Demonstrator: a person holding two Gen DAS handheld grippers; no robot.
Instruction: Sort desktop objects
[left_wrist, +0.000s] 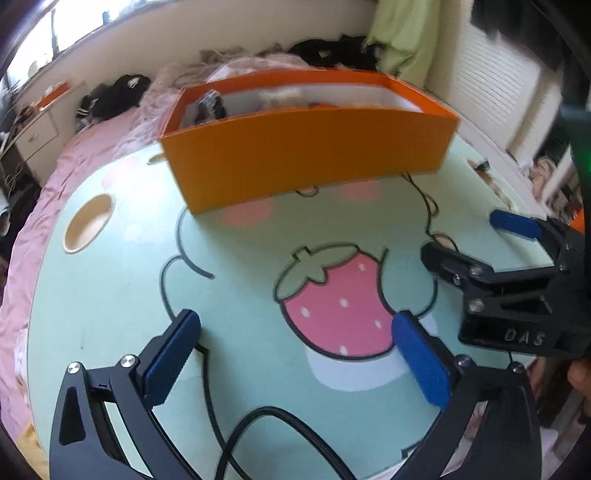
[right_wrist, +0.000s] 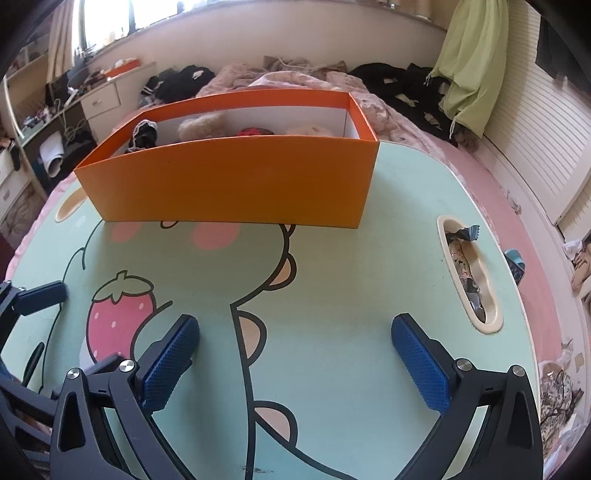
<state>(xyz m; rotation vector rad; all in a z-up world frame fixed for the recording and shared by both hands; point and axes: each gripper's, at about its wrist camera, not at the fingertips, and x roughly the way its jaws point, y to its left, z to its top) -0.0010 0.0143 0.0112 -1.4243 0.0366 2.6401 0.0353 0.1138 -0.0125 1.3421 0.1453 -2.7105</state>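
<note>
Orange box (right_wrist: 236, 184), already filled with sorted items, is seen upper centre on the tabletop (right_wrist: 332, 280); left tool (left_wrist: 295, 354) and right tool (right_wrist: 295, 358) are held apart, empty, presumably task finished.

The left gripper (left_wrist: 295, 350) tilted downward, its blue-padded jaws spread wide with nothing between them. The right gripper (right_wrist: 295, 354) did likewise, equally wide and empty, just beside it.
</note>
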